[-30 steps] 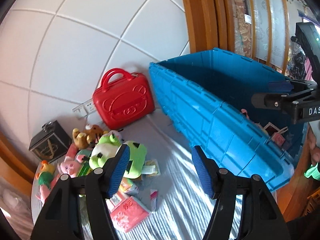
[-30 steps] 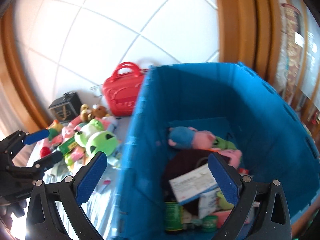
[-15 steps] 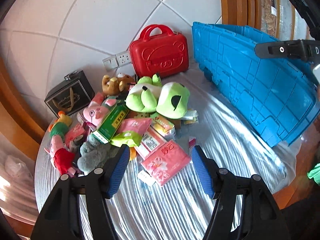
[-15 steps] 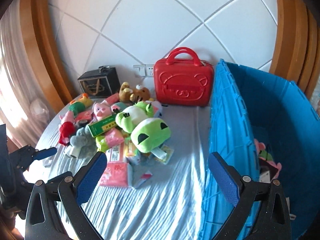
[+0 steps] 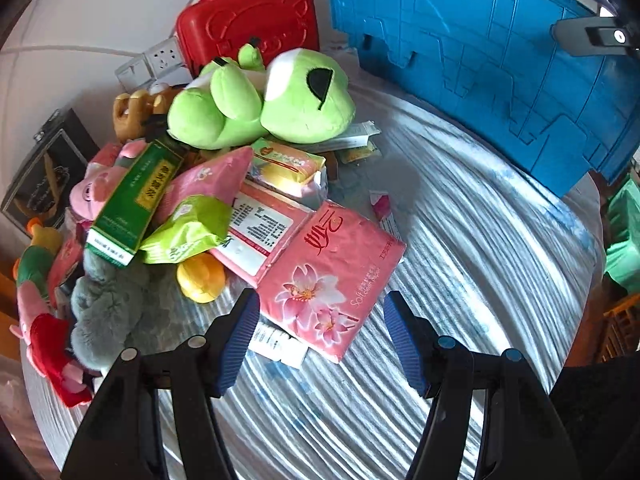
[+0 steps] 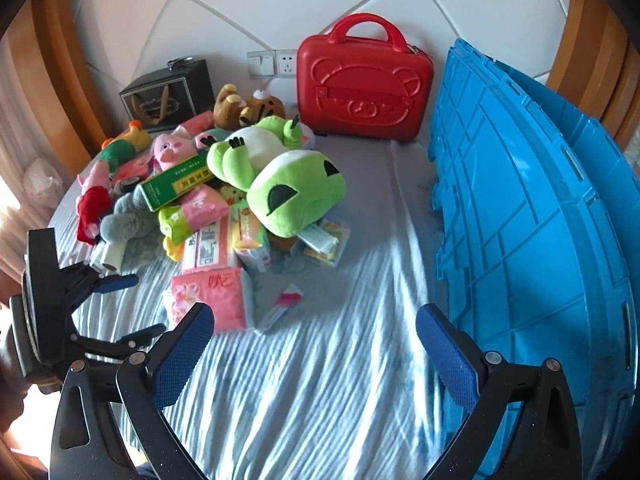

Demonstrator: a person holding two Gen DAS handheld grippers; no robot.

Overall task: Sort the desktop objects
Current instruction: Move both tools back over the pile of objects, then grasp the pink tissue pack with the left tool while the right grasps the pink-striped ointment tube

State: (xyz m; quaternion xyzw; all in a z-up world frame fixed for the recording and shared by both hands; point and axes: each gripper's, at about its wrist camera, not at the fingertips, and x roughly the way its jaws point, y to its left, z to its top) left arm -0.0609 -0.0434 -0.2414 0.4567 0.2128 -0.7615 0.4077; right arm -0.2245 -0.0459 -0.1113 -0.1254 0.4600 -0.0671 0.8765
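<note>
A pile of objects lies on the striped cloth: a green frog plush (image 5: 272, 104) (image 6: 280, 184), a pink tissue pack (image 5: 328, 280) (image 6: 212, 296), a green box (image 5: 136, 200) (image 6: 176, 188), a grey plush (image 5: 108, 308) and several packets. My left gripper (image 5: 320, 332) is open and empty, just above the near end of the pink tissue pack. It also shows at the left of the right wrist view (image 6: 120, 304). My right gripper (image 6: 316, 340) is open and empty over bare cloth, beside the blue bin (image 6: 532, 240).
The blue bin (image 5: 480, 60) stands on the right. A red bear case (image 6: 364, 84) and a black box (image 6: 168, 92) stand against the white wall. A wall socket (image 6: 272, 62) is behind them. Small plush toys (image 6: 104, 184) lie at the pile's left.
Both grippers swung away from the blue bin to the pile. The left one came down close over the pink tissue pack. Both stayed open.
</note>
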